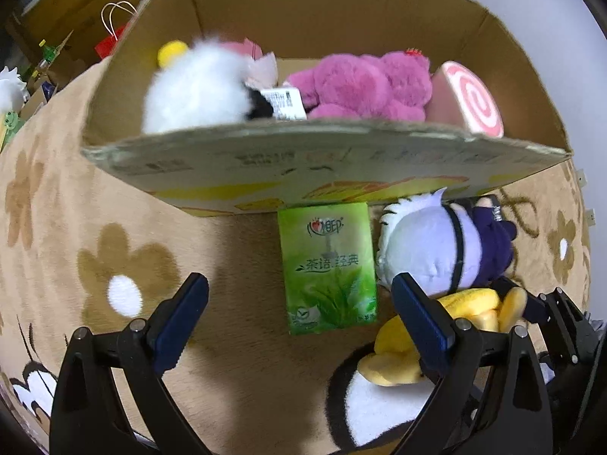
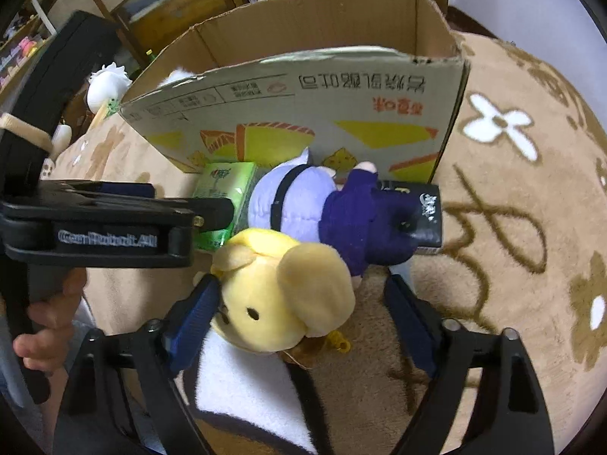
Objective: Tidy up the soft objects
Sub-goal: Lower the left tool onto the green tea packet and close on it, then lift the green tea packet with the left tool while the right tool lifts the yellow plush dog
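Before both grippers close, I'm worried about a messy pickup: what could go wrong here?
The right hand-held gripper straddles the yellow plush, but the purple-clothed doll lies against it and may get dragged. The left hand-held gripper is over the green tissue pack, beside the same doll, near the cardboard box.

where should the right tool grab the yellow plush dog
Across its round head, coming from above. The yellow plush dog lies on the rug, and the right tool already straddles the head, jaws open, one finger at each side.
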`<state>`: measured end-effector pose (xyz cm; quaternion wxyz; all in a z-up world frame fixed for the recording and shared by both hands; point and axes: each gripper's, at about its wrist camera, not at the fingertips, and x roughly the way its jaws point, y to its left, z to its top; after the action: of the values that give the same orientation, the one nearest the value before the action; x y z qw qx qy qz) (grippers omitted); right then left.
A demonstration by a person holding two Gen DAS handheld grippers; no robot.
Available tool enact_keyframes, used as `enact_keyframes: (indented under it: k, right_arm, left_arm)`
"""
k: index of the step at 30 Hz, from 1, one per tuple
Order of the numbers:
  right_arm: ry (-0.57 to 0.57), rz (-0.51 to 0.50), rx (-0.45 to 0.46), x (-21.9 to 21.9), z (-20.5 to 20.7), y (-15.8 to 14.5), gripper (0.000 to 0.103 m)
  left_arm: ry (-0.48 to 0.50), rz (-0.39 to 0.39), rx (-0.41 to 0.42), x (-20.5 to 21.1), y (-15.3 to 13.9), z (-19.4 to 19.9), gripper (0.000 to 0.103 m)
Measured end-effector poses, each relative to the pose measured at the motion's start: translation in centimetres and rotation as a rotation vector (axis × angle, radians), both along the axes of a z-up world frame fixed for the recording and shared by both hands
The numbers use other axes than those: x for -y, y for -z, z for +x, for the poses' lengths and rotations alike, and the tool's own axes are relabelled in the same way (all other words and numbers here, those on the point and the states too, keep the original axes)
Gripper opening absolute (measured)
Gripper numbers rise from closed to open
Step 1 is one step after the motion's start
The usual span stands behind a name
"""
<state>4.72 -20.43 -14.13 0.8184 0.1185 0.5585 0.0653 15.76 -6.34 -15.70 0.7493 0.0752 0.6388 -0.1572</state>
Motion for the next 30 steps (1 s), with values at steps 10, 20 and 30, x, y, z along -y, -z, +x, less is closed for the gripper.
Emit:
enact_keyframes:
  k: [10,20,30]
  right_arm:
    - [-0.012,0.022,-0.026,-0.5,-0.1,0.0,0.059]
    - [0.015,0.008,-0.013,0.9,-0.9,-0.9,0.057]
    - [0.071,-0.077,0.111,3.3,-2.5,-4.6,0.057]
  left_arm:
    - [-0.013,-0.002,-0.089,-0.1,2.0,1.4,0.060]
    - [-0.004,0.044,-0.040,-0.4,2.1,0.1,0.051]
    - [-0.010,0.061,0.075,-1.2,-1.2,-1.4,0.051]
